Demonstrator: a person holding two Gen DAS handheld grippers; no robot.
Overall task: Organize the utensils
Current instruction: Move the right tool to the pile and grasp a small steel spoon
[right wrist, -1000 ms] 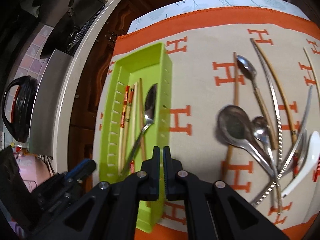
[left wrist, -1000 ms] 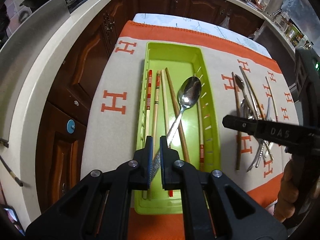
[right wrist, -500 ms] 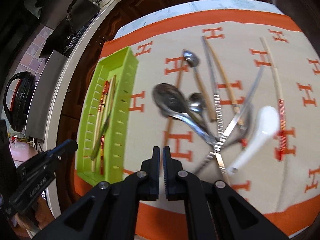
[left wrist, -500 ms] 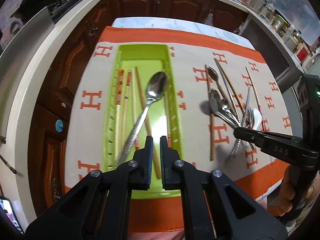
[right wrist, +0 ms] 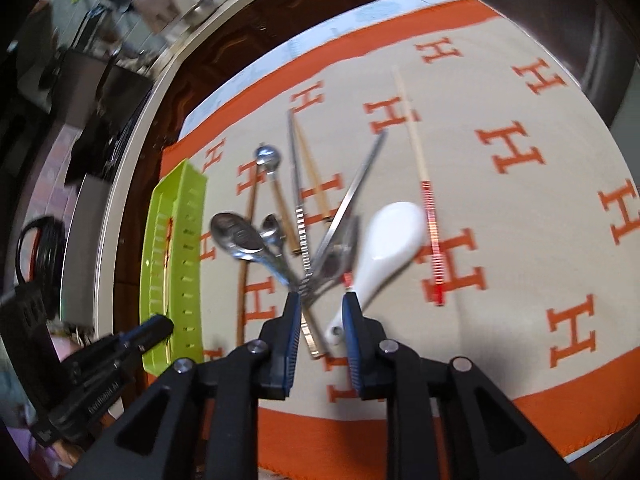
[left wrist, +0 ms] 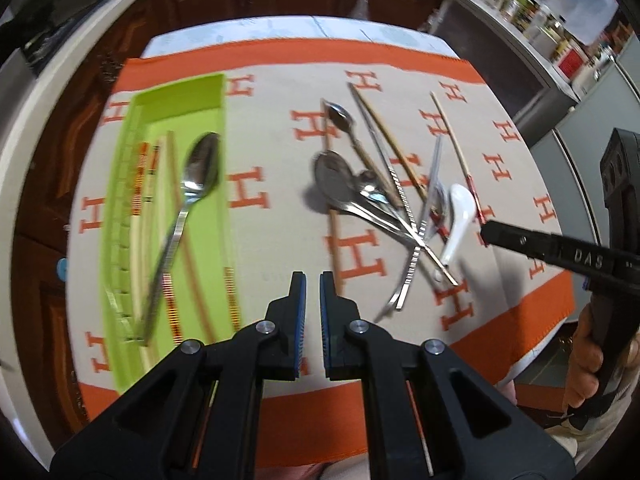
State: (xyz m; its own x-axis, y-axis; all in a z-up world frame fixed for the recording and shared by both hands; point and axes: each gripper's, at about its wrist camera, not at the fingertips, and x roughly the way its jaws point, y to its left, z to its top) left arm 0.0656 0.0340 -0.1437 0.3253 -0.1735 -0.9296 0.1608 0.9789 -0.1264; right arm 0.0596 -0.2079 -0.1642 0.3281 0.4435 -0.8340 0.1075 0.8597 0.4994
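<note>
Holds the right gripper (right wrist: 320, 308) open, jaws straddling the near ends of the utensil pile (right wrist: 296, 232) on the patterned cloth (right wrist: 520, 240). Brackets the tail of the white ceramic spoon (right wrist: 392, 236) and several crossed metal handles at once. Cannot tell from the blurred view whether the fingertips touch anything yet.

Parks the left gripper (left wrist: 313, 280) above bare cloth between the green tray (left wrist: 208, 84) and the pile, jaws drawn to a thin slit with nothing in them.

Finds one steel spoon (left wrist: 200, 168) and a few chopsticks (left wrist: 138, 184) lying in the tray, with most of the cutlery outside it. Looks well short of done.

Risks clamping two or three handles together if closed here, since they overlap right where the jaws stand. Would then probably drag neighbours along on the lift, or shed one halfway to the tray. May also lose the ceramic spoon: glazed, rounded and heavy at the bowl, so likely to pivot or slip from a pinch at its thin tail. Could scatter the crossed pieces and roll the red-banded chopstick (right wrist: 430, 216) just beside the pile. Calls for singling out one handle first
</note>
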